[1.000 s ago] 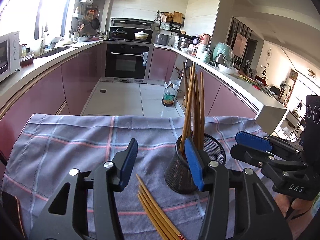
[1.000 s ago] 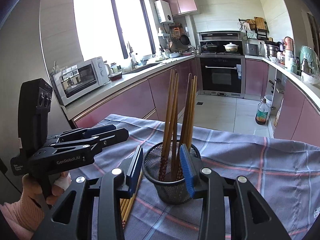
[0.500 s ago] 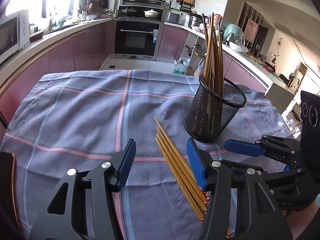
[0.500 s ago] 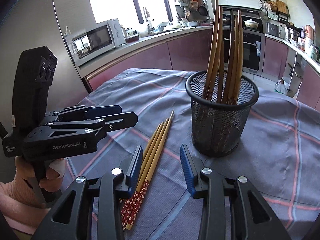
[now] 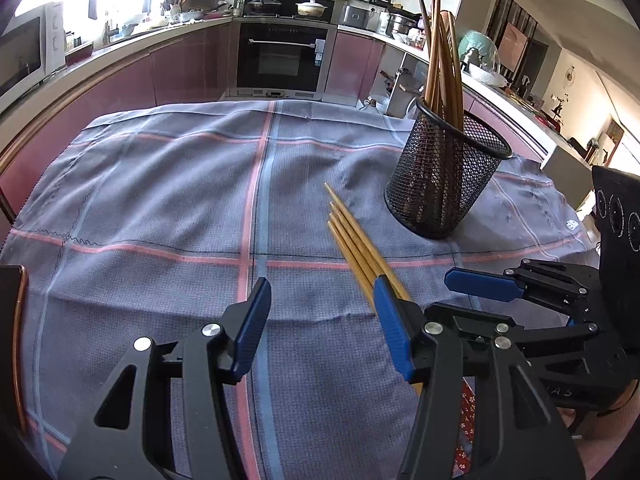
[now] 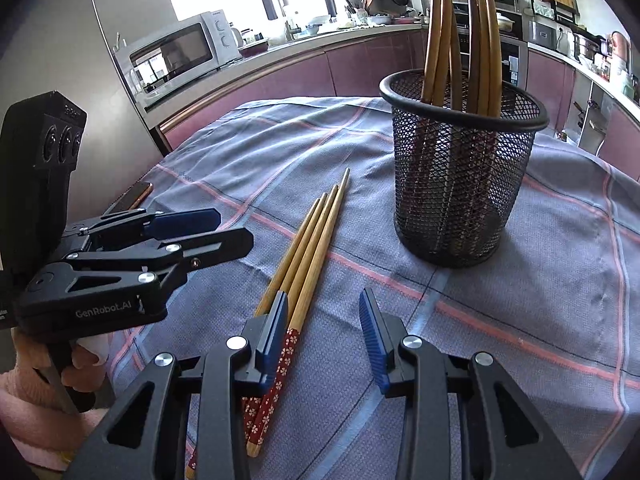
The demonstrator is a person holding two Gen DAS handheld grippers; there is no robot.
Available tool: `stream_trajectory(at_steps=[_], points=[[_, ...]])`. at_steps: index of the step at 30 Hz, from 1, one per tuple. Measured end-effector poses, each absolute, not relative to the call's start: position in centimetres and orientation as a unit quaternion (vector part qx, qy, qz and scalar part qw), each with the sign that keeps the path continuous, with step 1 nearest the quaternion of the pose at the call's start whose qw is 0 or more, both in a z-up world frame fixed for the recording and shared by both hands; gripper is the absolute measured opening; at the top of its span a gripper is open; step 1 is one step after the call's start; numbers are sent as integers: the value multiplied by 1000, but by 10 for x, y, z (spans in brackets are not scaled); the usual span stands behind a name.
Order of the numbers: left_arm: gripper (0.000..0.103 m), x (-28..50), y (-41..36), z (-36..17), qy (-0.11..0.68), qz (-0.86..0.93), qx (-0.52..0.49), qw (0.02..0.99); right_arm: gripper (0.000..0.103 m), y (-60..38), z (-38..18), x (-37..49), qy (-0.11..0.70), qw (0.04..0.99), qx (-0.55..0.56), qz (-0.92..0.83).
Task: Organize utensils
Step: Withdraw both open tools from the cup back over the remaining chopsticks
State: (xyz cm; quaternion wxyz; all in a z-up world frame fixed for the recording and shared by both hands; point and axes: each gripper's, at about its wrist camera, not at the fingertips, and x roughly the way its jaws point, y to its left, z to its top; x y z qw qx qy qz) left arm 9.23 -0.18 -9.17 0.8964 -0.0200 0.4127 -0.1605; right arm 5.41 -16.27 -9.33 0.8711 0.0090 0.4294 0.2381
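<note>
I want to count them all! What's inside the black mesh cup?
Brown chopsticks stand in the cup, tips poking out the top. About five show. Through the mesh their lower ends blur together, so more could be hidden.

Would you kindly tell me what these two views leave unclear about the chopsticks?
- Loose chopsticks: left wrist view, patterned ends hidden behind the left hand-held gripper.
- Loose chopsticks' exact count: right wrist view, the right hand-held gripper covers part.
- Chopsticks in the mesh holder: tips cut off by the top edge.

four bamboo chopsticks (image 6: 310,248) flat, side by side, near an upright black mesh holder (image 6: 460,184) of chopsticks
</note>
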Motion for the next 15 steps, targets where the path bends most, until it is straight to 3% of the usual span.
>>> stream_trajectory(at_steps=[15], points=[[54,85,-8,-96,417,-167,-8,894,28,-152,-98,57,433,872,-18,226]])
